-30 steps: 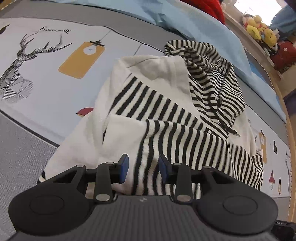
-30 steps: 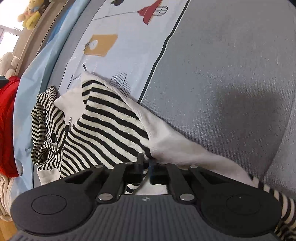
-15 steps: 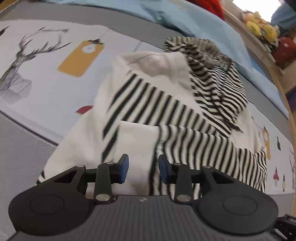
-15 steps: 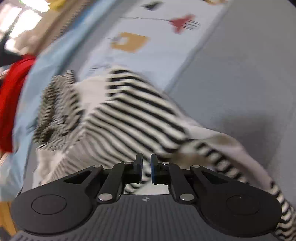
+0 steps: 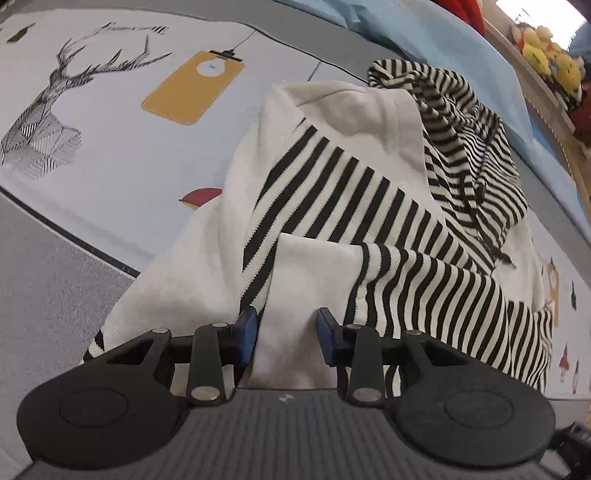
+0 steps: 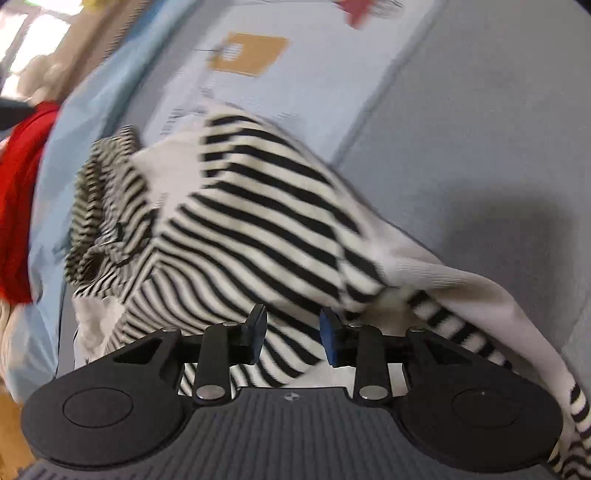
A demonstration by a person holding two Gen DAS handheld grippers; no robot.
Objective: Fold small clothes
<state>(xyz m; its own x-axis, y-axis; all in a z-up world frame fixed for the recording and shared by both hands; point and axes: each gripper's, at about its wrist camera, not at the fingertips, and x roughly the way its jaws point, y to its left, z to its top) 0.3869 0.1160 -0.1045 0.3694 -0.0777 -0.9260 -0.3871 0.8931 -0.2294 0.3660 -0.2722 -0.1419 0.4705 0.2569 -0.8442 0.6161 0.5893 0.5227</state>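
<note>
A small black-and-white striped hooded top (image 5: pixel 351 206) lies bunched on a printed bed sheet (image 5: pixel 122 147), its striped hood (image 5: pixel 469 147) at the far end. My left gripper (image 5: pixel 287 338) is open, its blue pads just above the near white fold, holding nothing. In the right wrist view the same top (image 6: pixel 258 221) lies in a heap with a white ribbed hem (image 6: pixel 436 273) at the right. My right gripper (image 6: pixel 293 336) is open over the striped cloth, holding nothing.
A light blue blanket (image 5: pixel 424 33) lies beyond the top. Stuffed toys (image 5: pixel 546 62) sit on a shelf at the far right. A red garment (image 6: pixel 18 199) lies at the left in the right wrist view. Grey sheet (image 6: pixel 480 129) spreads to the right.
My right gripper was shut on the cloth and has opened, letting it go; a sleeve now lies folded across the body. My left gripper stayed open and shifted slightly.
</note>
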